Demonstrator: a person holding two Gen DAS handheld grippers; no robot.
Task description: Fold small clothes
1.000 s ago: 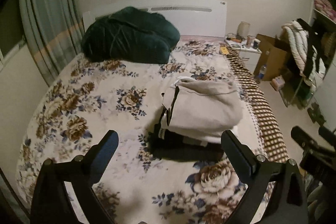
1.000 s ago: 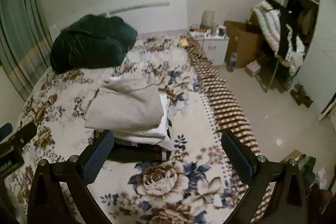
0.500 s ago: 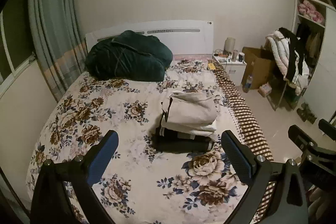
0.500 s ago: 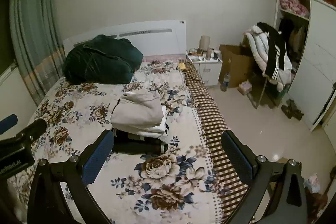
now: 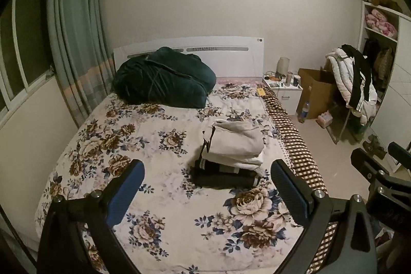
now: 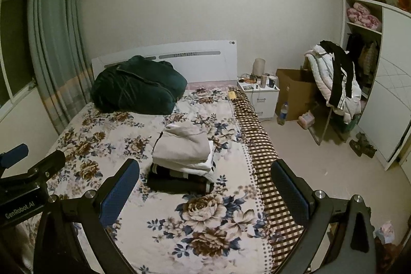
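Observation:
A stack of folded clothes (image 5: 231, 156) sits on the floral bedspread (image 5: 143, 145), right of the bed's middle: a beige garment on top, white ones under it, black ones at the bottom. It also shows in the right wrist view (image 6: 183, 158). My left gripper (image 5: 206, 186) is open and empty, held back near the foot of the bed, well short of the stack. My right gripper (image 6: 205, 186) is open and empty too, beside the left one, which shows at that view's left edge (image 6: 28, 161).
A dark green bundled quilt (image 5: 164, 80) lies at the white headboard. Right of the bed are a white nightstand (image 6: 260, 96), a cardboard box (image 6: 295, 91), a rack heaped with coats (image 6: 336, 84) and a wardrobe (image 6: 385, 94). Curtains (image 5: 74, 43) hang on the left.
Both grippers have pulled back and up from the stack, so the bed and room look smaller and farther. The stack has not moved. Both grippers stay open.

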